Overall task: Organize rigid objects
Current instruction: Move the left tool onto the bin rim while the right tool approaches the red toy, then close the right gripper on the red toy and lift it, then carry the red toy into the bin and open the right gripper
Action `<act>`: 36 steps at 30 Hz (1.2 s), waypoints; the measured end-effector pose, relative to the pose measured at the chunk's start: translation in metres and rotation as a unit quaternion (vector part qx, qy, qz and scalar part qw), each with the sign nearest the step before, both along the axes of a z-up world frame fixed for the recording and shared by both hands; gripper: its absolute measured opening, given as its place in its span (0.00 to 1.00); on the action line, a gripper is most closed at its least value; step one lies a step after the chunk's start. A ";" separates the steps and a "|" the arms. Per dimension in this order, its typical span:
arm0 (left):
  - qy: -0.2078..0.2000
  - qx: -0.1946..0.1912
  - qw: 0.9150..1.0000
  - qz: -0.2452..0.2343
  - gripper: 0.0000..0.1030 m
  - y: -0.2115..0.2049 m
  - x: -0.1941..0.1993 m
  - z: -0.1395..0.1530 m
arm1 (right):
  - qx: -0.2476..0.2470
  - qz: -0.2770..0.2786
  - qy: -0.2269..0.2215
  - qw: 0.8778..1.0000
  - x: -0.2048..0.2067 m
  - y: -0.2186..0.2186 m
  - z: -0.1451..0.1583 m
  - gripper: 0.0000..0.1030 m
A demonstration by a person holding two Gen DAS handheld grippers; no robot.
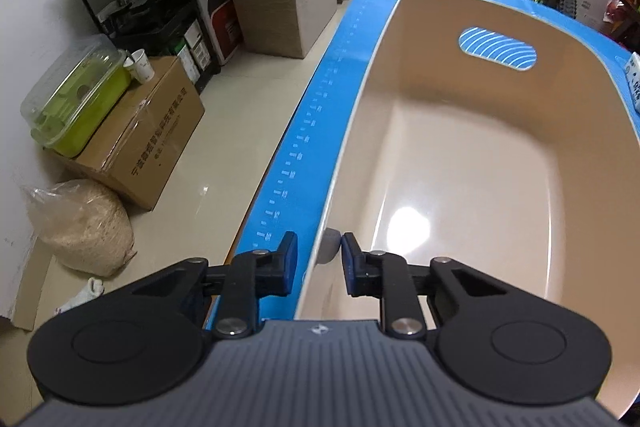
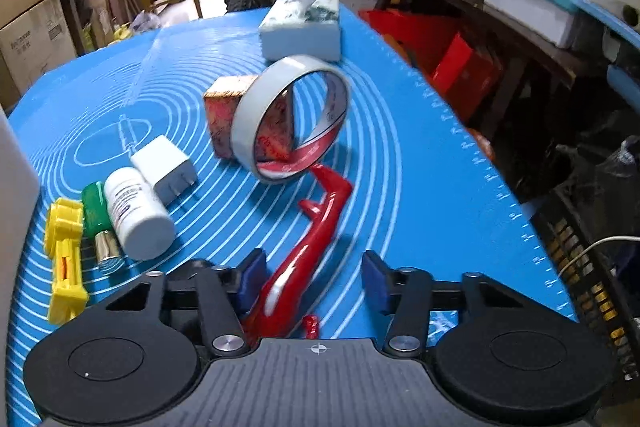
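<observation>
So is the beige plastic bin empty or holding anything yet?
Empty: the beige plastic bin shows only its bare, glossy floor in the left wrist view.

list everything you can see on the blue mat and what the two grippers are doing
bin: 1, beige, on the mat's left part, nothing inside
mat: 1, blue with white rings
tissue box: 1, pale, far edge
tape roll: 1, white, on edge, in front of the patterned box
patterned box: 1, red and tan, mid-mat
red tool: 1, lying near
charger: 1, white
pill bottle: 1, white, on its side
green-capped item: 1, beside the bottle
yellow clip: 1, left edge
left gripper: astride the bin's rim, contact unclear
right gripper: open, red tool between the jaws
</observation>
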State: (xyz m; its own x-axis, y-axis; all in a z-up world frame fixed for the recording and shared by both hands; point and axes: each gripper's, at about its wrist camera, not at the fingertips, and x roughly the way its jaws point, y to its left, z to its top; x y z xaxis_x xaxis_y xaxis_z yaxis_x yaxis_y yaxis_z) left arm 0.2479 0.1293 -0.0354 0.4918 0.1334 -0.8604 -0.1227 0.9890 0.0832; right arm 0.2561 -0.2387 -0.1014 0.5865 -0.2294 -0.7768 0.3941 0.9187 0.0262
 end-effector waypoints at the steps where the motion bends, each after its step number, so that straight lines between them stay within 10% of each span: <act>1: 0.002 0.001 1.000 0.001 0.24 0.000 -0.001 -0.001 | 0.006 0.002 0.000 1.000 0.000 0.000 0.000 0.47; 11: -0.008 -0.010 1.000 0.002 0.16 0.000 -0.006 0.000 | 0.028 0.024 -0.032 0.999 -0.011 0.009 0.014 0.27; 36: -0.014 -0.021 1.000 0.000 0.15 0.003 -0.013 -0.005 | -0.047 0.023 -0.215 0.975 -0.064 0.034 0.115 0.26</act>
